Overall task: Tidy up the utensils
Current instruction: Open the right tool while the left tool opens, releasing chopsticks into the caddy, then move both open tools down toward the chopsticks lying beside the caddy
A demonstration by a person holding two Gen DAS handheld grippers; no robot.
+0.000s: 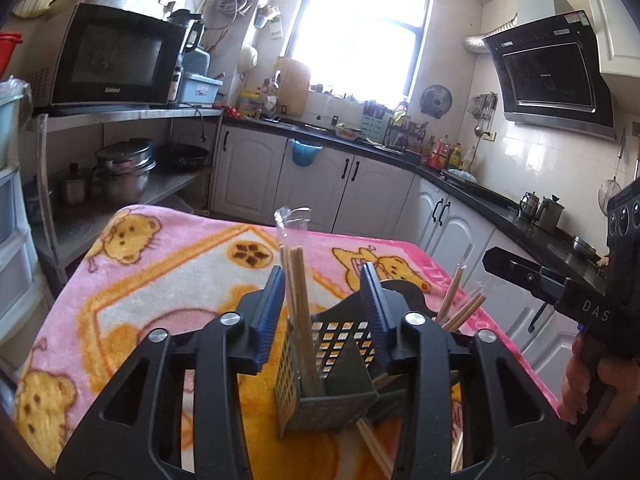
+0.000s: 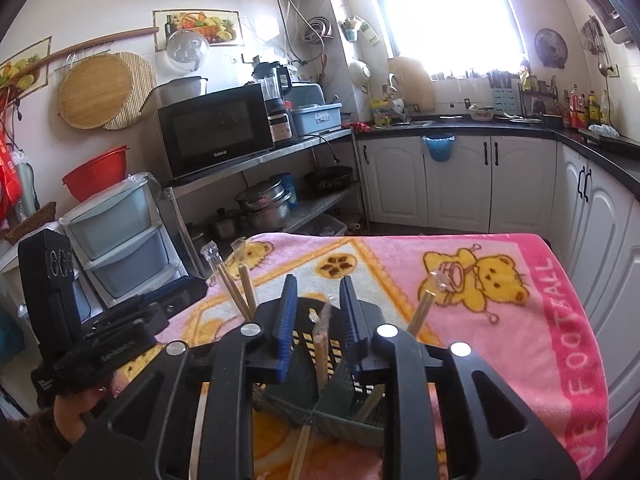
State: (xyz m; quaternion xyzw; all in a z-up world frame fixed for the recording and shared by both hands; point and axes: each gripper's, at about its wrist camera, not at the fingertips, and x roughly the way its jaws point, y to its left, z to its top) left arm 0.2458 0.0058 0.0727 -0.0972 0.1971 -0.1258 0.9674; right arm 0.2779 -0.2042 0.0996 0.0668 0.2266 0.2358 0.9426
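Note:
A dark perforated utensil holder [image 1: 340, 336] stands on the pink blanket and also fills the lower middle of the right wrist view [image 2: 360, 416]. My left gripper [image 1: 322, 280] is open above it. A pair of wooden chopsticks [image 1: 298, 300] stands in the holder between the jaws, close to the left pad and clear of the right one. My right gripper [image 2: 318, 284] is open too, and a wrapped chopstick [image 2: 322, 344] stands loose in the gap. More chopsticks [image 1: 460, 304] lean in the holder's other compartments. Each gripper shows at the edge of the other's view, left [image 2: 120, 320] and right [image 1: 540, 280].
The table wears a pink bear-print blanket [image 2: 500, 280] with its far edge close behind the holder. Loose chopsticks [image 1: 372, 444] lie under the holder's near side. A metal shelf with a microwave [image 2: 216, 132], plastic drawers [image 2: 116, 232] and white cabinets [image 1: 360, 184] surround the table.

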